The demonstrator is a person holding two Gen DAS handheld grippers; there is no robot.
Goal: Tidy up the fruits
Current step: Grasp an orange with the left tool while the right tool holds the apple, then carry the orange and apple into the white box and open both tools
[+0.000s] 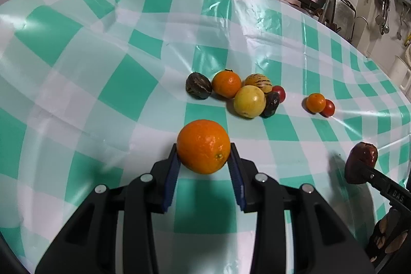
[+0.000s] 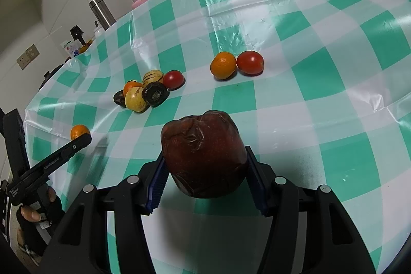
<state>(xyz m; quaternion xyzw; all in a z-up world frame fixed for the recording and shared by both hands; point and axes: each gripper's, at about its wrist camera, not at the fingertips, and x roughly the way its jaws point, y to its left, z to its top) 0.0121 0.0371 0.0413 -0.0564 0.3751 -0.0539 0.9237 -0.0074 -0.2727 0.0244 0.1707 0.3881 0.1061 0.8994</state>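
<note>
Two fruits are off the cloth (image 1: 77, 68) at once — the left gripper (image 1: 204, 163) pinches an orange (image 1: 203, 145) between its blue pads, and the right gripper (image 2: 205, 171) clamps a wrinkled dark-red fruit (image 2: 203, 153). Both hang above the checked cloth, near its front edge. Further back lies a pile (image 1: 246, 94) of mixed fruit, and well to its right a small orange (image 1: 315, 102) touching a tomato (image 1: 328, 107). This looks like the carrying step — each fruit lifted, not yet placed. Next, I'd guess, the orange wants setting beside its own kind, gently, since round fruit will roll on that slick cloth.
</note>
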